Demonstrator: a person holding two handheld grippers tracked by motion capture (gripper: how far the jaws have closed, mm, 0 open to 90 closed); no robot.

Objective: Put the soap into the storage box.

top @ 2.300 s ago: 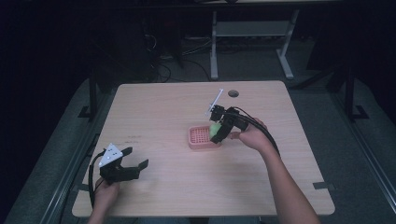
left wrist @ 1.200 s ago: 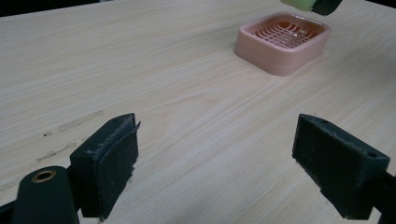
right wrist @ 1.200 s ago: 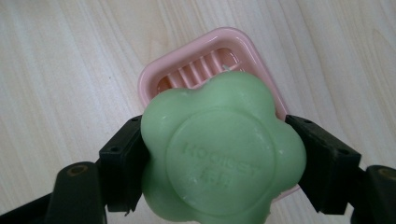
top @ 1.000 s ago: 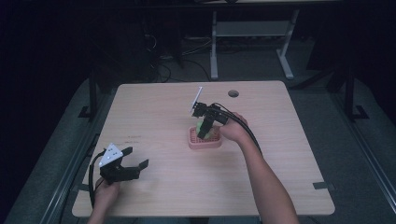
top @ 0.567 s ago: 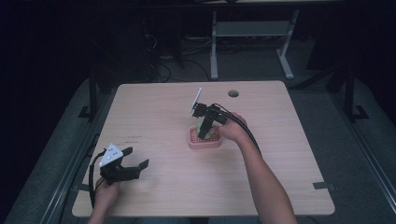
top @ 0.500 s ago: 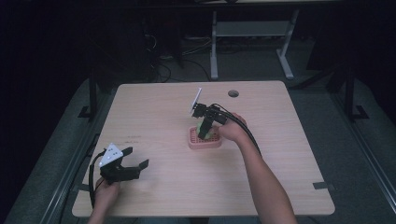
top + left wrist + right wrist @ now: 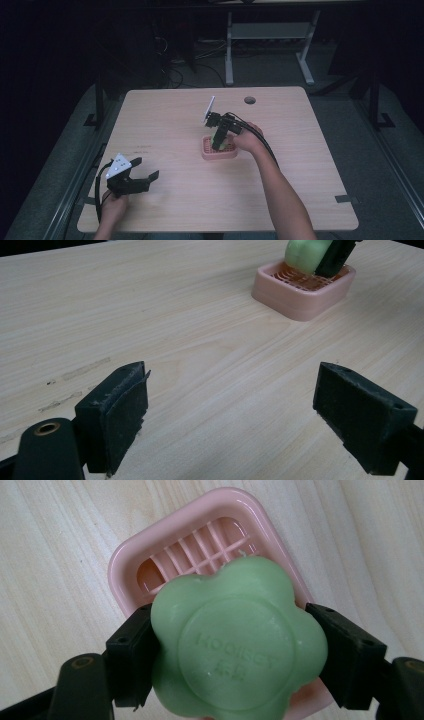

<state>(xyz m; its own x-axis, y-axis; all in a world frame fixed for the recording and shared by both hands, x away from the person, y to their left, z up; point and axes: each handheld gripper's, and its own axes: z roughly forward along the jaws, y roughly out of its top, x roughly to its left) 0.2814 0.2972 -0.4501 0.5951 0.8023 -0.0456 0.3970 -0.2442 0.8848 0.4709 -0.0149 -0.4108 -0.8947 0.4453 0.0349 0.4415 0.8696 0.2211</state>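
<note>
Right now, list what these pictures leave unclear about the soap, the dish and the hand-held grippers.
1. Raised lettering on the green soap: right gripper view, too blurred to read.
2. Near half of the pink soap dish: same view, hidden under the soap.
3. Whether the soap touches the dish: high view too small; left gripper view cuts the soap at the top edge.
4. Left hand-held gripper: body cut off by the bottom edge.

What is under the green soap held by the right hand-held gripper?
Under the soap is the pink dish, its slatted grid bare at the far end. The soap and the right hand-held gripper cover its near part; whether they touch cannot be told.
</note>
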